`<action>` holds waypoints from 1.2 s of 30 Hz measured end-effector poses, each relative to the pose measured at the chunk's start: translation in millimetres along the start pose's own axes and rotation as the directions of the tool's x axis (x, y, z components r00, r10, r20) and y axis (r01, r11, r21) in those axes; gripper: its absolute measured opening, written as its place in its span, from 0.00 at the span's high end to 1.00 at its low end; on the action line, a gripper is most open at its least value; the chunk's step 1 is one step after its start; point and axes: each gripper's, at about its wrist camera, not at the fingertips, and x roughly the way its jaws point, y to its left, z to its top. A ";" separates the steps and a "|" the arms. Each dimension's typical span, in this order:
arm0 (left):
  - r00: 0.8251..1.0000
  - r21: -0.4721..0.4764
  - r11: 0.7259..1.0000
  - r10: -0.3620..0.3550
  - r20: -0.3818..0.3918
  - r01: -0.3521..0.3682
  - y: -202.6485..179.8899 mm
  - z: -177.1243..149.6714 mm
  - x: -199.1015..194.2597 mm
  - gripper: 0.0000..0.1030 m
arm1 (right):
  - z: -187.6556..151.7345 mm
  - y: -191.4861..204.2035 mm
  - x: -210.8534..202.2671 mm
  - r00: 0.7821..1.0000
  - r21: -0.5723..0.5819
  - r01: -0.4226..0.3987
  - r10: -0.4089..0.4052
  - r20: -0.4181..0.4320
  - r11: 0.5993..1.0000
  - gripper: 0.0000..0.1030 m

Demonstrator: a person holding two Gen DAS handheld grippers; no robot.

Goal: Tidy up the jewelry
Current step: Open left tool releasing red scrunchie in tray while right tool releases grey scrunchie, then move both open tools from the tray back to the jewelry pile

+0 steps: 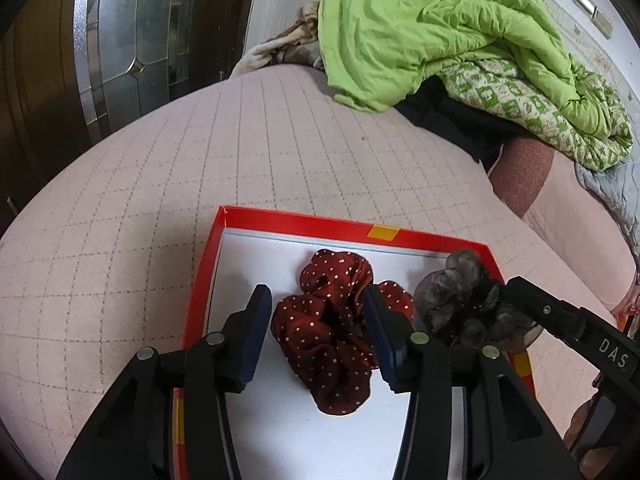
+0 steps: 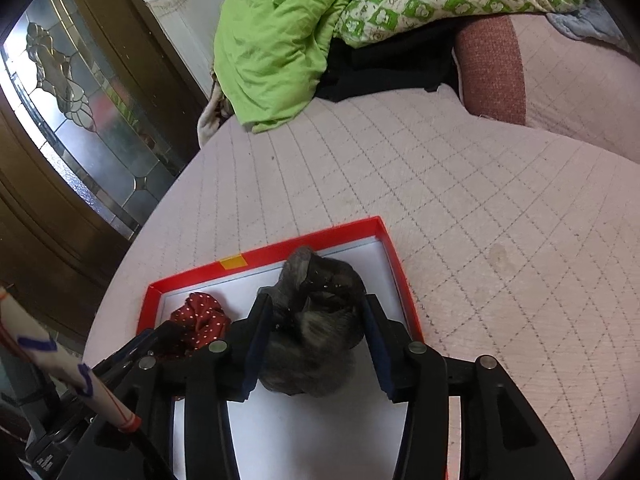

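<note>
Hiding the red scrunchie's (image 1: 324,336) right edge: left tool (image 1: 316,312).

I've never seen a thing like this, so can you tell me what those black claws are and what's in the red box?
The black claws are grippers, two-finger tools that a person holds, one in each hand. Each carries a small camera looking along its fingers, so one picture comes from the left gripper and one from the right gripper.

Both reach into a shallow red box lying on a pink quilted bed. In the box are two hair scrunchies: a red one with white dots and a dark grey one. Each sits between the open fingers of a gripper, resting on the box's white floor, so neither looks squeezed right now.

Behind lies a crumpled green blanket.
</note>
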 end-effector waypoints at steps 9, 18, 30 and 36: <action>0.998 0.022 1.000 0.005 0.059 -0.006 -7.2 1.7 -17.2 0.53 | -1.4 2.1 -29.5 0.999 -0.018 -0.001 0.002 0.051 1.000 0.50; 0.995 0.068 0.998 0.010 0.094 -0.017 -23.5 -2.8 -30.4 0.53 | -19.7 -16.6 -71.7 0.996 0.038 -0.044 0.041 0.075 0.998 0.50; 0.986 0.178 0.984 -0.024 0.164 -0.006 -63.3 -34.9 -74.5 0.51 | -67.5 -33.0 -146.2 0.991 0.049 -0.075 0.069 0.113 0.996 0.50; 0.983 0.262 0.965 -0.055 0.178 0.007 -96.1 -69.7 -99.8 0.48 | -102.3 -55.5 -195.5 0.988 0.059 -0.060 0.051 0.143 0.996 0.50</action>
